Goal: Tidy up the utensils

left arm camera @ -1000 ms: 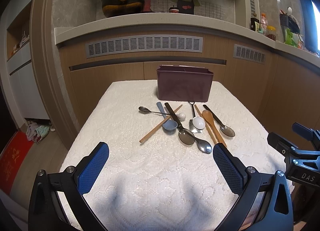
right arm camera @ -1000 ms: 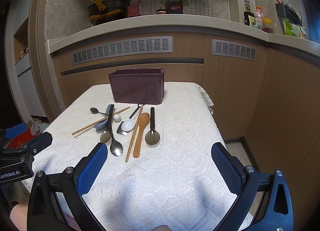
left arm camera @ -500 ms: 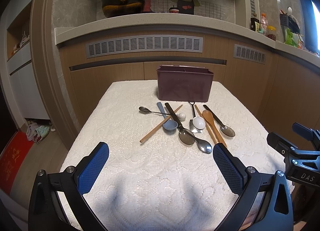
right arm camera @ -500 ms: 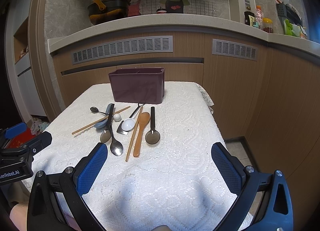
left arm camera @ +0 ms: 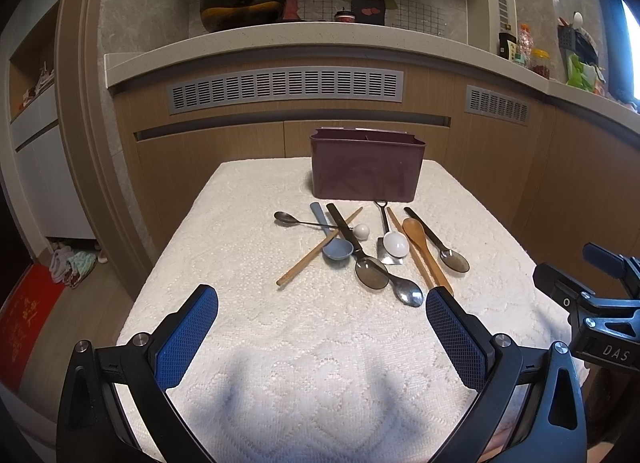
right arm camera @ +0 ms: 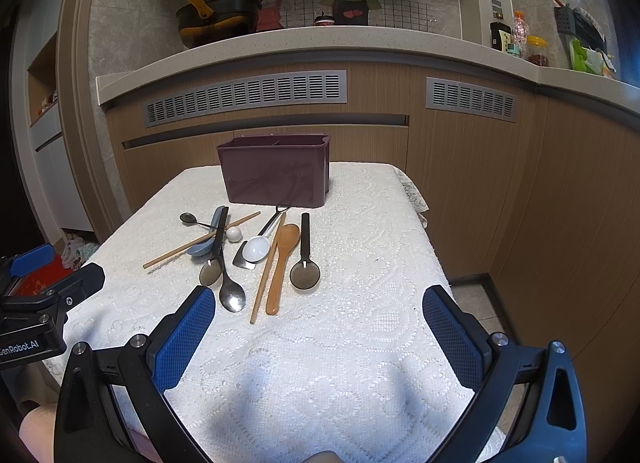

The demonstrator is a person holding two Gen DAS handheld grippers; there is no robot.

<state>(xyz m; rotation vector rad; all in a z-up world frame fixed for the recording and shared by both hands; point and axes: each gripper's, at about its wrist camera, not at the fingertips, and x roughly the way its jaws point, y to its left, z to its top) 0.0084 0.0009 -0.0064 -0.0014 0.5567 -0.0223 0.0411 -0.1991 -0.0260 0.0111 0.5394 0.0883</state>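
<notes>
A dark purple utensil holder stands upright at the far end of the white lace-covered table. In front of it lie several loose utensils: a wooden spoon, wooden chopsticks, a blue spoon, a white spoon, metal spoons and a black-handled spoon. My left gripper and right gripper hover open over the near end of the table, both holding nothing.
A wooden counter front with grey vents rises behind the table. On the counter sit a black pot and jars. The table's right edge drops to the floor. Shoes and a red mat lie at the left.
</notes>
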